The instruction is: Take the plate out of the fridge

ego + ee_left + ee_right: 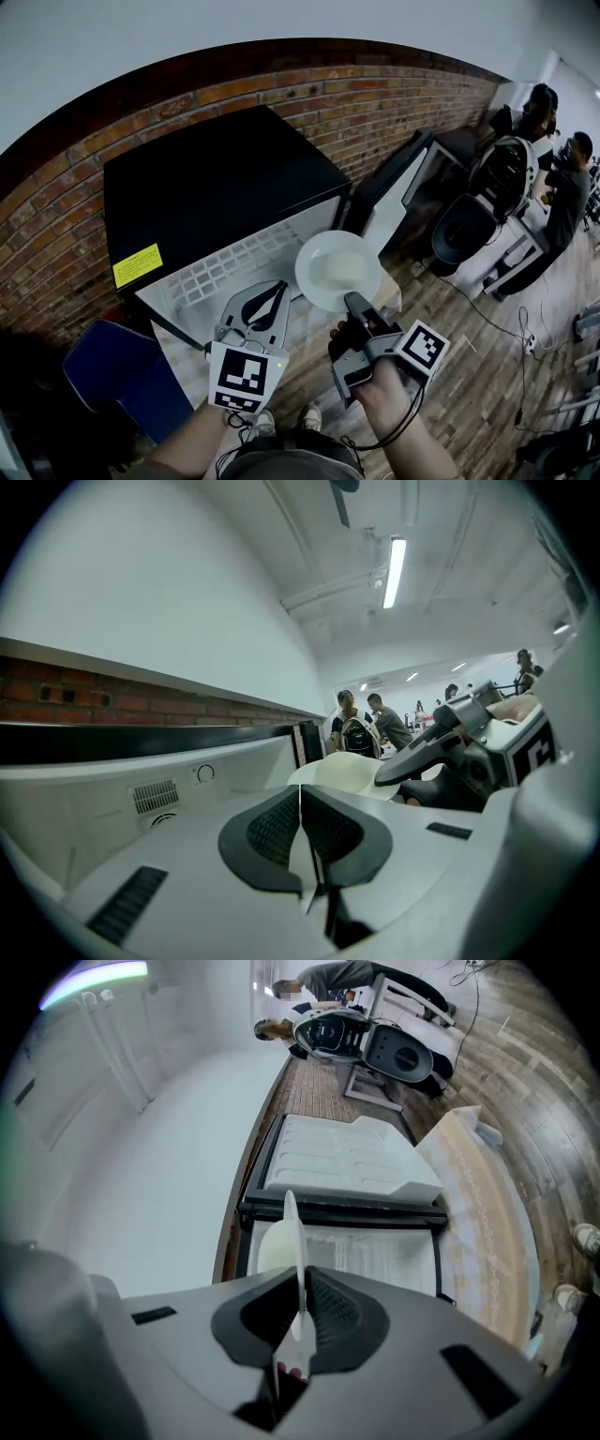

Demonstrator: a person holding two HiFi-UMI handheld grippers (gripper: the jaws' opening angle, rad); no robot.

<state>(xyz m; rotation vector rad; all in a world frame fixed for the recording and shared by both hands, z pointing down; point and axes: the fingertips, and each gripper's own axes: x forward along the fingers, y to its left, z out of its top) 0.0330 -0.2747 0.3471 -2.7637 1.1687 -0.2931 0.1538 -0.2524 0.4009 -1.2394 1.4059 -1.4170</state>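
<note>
A white plate [337,270] hangs in the air in front of the open black fridge [216,178], outside its white interior [234,267]. My right gripper [355,304] is shut on the plate's near rim. In the right gripper view the plate [292,1241] stands edge-on between the pads, with the open fridge [375,1246] behind it. My left gripper [273,297] sits just left of the plate, shut, with nothing in it. Its pads [281,829] meet in the left gripper view, where the plate [342,769] and the right gripper [441,747] show beyond them.
The fridge door [394,192] stands swung open to the right. A blue chair [122,375] is at the lower left by the brick wall [309,94]. White equipment [502,178] and people [567,192] stand at the far right on the wooden floor [478,375].
</note>
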